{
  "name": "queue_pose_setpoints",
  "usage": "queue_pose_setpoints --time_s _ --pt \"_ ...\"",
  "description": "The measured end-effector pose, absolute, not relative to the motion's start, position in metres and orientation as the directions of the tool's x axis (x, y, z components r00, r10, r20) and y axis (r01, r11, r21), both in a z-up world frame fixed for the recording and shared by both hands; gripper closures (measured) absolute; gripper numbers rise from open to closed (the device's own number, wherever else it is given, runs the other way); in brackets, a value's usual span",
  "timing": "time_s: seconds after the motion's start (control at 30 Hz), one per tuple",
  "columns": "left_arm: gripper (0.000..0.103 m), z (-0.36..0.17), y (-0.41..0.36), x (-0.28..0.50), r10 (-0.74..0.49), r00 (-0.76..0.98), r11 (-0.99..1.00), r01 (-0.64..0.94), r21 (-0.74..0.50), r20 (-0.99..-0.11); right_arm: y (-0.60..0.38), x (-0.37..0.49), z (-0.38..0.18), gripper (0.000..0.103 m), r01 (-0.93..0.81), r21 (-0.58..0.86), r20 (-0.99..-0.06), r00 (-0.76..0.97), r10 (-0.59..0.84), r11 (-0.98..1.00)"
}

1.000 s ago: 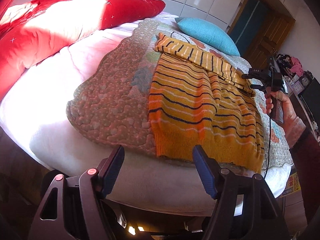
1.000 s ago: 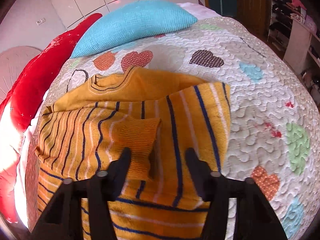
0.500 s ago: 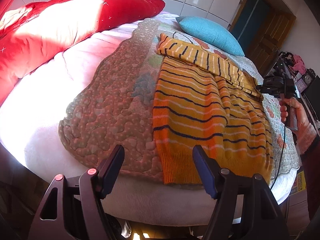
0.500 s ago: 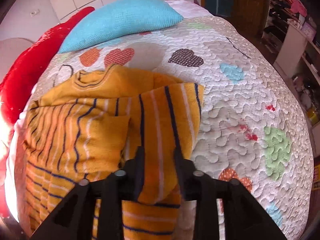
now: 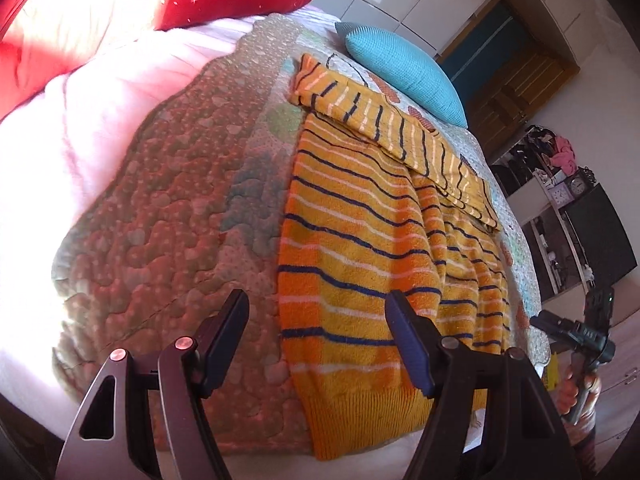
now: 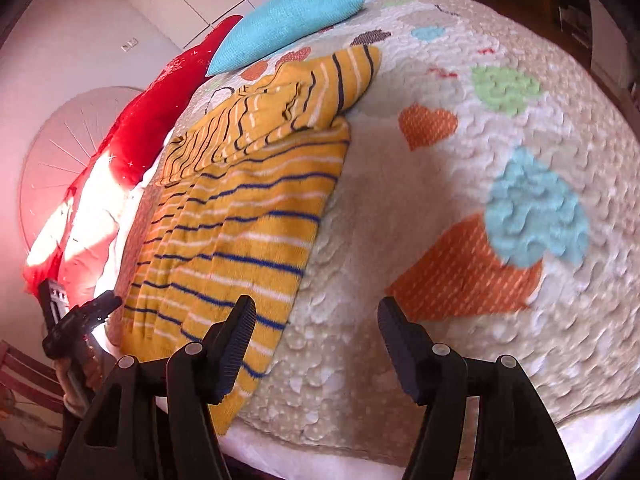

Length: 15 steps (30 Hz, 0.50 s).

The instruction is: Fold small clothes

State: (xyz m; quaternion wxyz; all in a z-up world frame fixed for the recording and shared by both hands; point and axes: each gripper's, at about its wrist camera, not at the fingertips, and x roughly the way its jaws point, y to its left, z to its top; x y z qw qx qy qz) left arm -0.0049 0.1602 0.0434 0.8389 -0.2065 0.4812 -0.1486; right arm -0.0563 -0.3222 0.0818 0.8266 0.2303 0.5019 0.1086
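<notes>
Both sleeves lie folded across the chest of the striped sweater [image 5: 360,248], which rests flat on the heart-patterned quilt [image 6: 460,184] near the bed's foot edge. My right gripper [image 6: 314,344] has just been opening; nothing sits between its jaws, only bare quilt below. My left gripper [image 5: 316,336] hangs released over the hem's near corner. Next, I judge: pinch the hem at both corners, lift evenly, carry it toward the collar, keeping side edges aligned so the sleeves don't slip.
</notes>
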Motion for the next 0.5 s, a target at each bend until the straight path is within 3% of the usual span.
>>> queue_pose_setpoints --time_s 0.23,0.33,0.5 --pt "0.035 0.021 0.14 0.013 -0.505 0.427 0.842 0.053 -0.537 -0.75 -0.287 -0.066 0.051 0.033 0.051 0.617 -0.685 0.525 0.505 0.785" --pt "0.058 0.019 0.137 0.006 -0.62 0.377 0.763 0.084 -0.641 -0.688 -0.274 -0.057 0.049 0.033 0.02 0.673 -0.643 0.508 0.572 0.739" --pt "0.059 0.011 0.131 -0.013 -0.653 0.363 0.737 0.106 -0.667 -0.664 -0.25 -0.051 0.043 0.033 -0.009 0.69 -0.629 0.487 0.606 0.724"
